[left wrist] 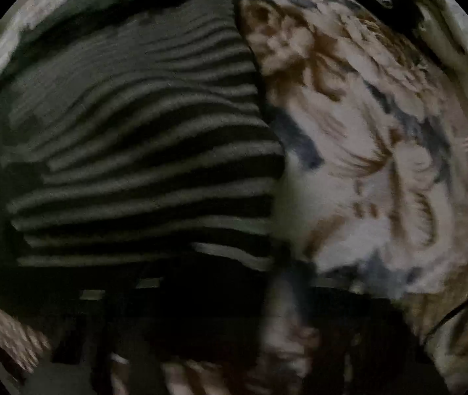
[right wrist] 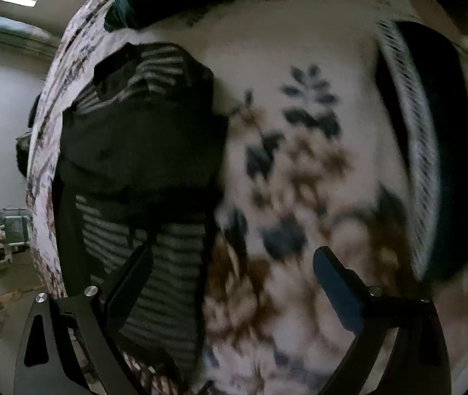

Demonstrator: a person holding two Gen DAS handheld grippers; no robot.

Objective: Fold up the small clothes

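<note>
Floral bedspread [right wrist: 299, 171] seen underneath. Striped garment [right wrist: 145, 197], black-grey, bunched, laid lengthwise near bedspread's left edge. Right gripper [right wrist: 234, 263] held wide open, empty, over garment's edge. Left gripper state cannot be told.

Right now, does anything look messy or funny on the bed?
Yes. The striped garment lies bunched on the floral bedspread, with a dark part flopped across its middle. The right claw is open above the cloth, holding nothing. Both pictures are blurry.
</note>
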